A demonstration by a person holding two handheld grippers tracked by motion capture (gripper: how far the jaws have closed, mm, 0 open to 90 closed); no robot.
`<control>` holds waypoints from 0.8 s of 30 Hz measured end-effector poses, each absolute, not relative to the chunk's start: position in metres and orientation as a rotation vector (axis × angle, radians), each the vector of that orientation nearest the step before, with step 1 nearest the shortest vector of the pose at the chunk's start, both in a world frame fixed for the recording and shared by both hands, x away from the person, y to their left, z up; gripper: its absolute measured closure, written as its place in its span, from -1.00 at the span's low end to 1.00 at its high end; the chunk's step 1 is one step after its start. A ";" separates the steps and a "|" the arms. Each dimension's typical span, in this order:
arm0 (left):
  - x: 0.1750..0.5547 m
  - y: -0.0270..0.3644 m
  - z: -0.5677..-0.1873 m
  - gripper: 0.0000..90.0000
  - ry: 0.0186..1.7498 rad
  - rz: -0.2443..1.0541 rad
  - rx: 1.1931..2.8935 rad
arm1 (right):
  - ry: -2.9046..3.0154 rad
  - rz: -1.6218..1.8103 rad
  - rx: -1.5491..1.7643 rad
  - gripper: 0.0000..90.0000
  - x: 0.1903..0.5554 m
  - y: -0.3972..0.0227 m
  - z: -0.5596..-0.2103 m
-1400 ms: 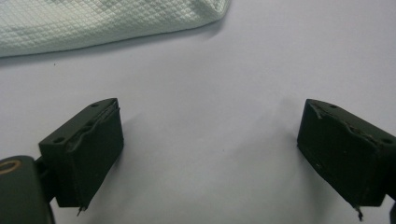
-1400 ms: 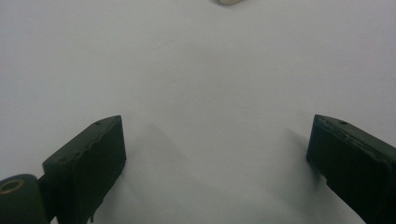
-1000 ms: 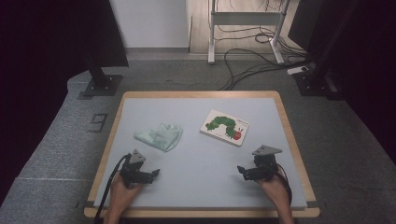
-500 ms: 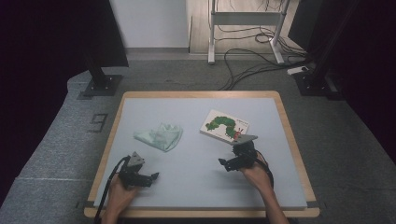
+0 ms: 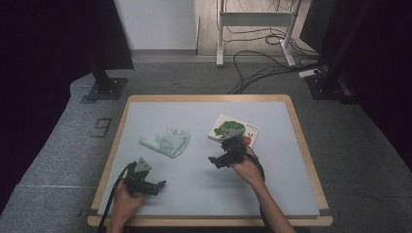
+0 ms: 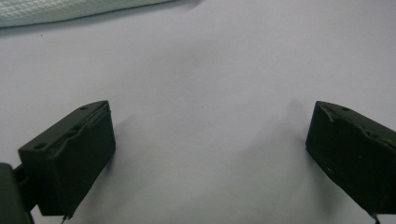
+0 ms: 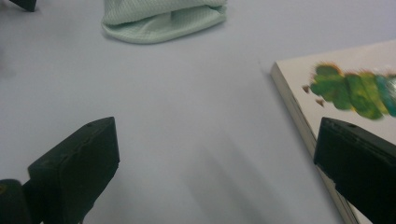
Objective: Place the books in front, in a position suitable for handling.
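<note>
A: Right gripper (image 5: pixel 217 161) sits mid-desk, just beside the caterpillar book (image 5: pixel 236 131), fingers spread wide, nothing between them.

B: And the book lies flat toward the desk's far right. Left gripper (image 5: pixel 156 187)?

A: Near the desk's front left corner; its fingers have just been opening, now wide and empty over bare desk (image 5: pixel 204 116). The green cloth (image 5: pixel 166 142) lies beyond it.

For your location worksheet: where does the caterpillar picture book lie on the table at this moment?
In the high view the caterpillar picture book lies flat right of the table's middle, just beyond the right tongs, with the crumpled pale green cloth to its left.
</note>
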State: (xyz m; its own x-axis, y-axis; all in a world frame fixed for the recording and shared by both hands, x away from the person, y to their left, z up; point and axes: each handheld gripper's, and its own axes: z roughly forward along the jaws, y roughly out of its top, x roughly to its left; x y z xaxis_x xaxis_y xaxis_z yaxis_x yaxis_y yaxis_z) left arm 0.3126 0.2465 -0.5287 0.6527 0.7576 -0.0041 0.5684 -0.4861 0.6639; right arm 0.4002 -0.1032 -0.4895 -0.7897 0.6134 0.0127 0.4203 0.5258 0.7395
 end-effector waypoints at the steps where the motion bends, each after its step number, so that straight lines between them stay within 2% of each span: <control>1: 0.313 0.246 -0.529 -0.98 1.024 0.383 2.229 | 2.527 1.120 0.859 -1.00 0.405 -0.095 -0.490; 13: 0.313 0.247 -0.529 -0.98 1.024 0.385 2.229 | 2.571 1.148 0.792 -1.00 0.421 -0.054 -0.488; 24: 0.312 0.247 -0.529 -0.98 1.023 0.383 2.230 | 2.623 1.137 0.754 -0.86 0.432 -0.006 -0.488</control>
